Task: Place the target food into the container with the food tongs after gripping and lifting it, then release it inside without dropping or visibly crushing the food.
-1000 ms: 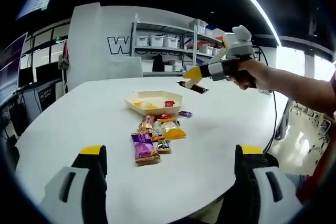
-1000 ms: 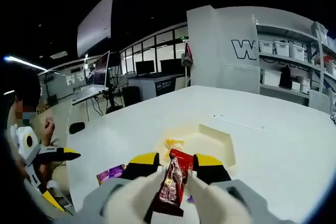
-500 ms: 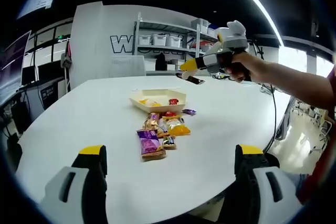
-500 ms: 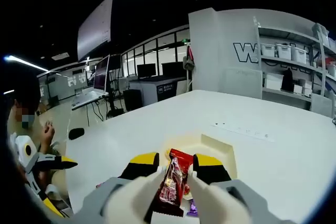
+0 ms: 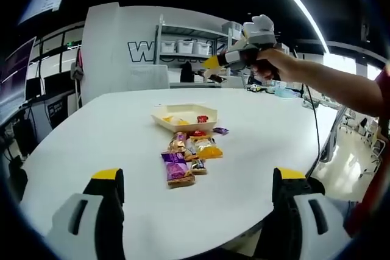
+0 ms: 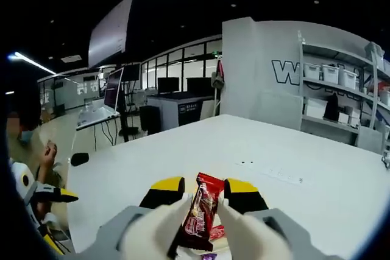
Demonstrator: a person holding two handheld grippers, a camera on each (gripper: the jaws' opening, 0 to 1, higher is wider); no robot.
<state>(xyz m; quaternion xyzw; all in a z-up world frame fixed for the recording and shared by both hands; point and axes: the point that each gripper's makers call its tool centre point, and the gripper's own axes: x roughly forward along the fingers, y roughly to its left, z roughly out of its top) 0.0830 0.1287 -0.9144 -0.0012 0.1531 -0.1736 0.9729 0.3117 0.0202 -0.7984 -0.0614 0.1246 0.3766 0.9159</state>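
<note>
In the right gripper view my right gripper (image 6: 203,190) is shut on a dark red snack packet (image 6: 198,216), which stands upright between the yellow-tipped jaws, high above the white table (image 6: 268,150). The left gripper view shows that gripper (image 5: 214,65) held by a hand, up in the air beyond the cream tray (image 5: 184,115). The tray holds yellow and red items. Several snack packets (image 5: 187,150) lie in a heap in front of it. My left gripper (image 5: 198,178) hangs open near the table's front edge with nothing between its jaws.
A purple packet (image 5: 177,167) lies nearest in the heap. Shelves with white bins (image 5: 183,47) stand behind the table. A cable (image 5: 317,126) drops over the table's right edge. Desks with monitors (image 6: 177,86) stand far off, and a person's hand (image 6: 47,152) shows at the left.
The right gripper has risen and moved further over the table with the red packet in it. The tray has dropped out of the right gripper view. The left gripper stays open.
</note>
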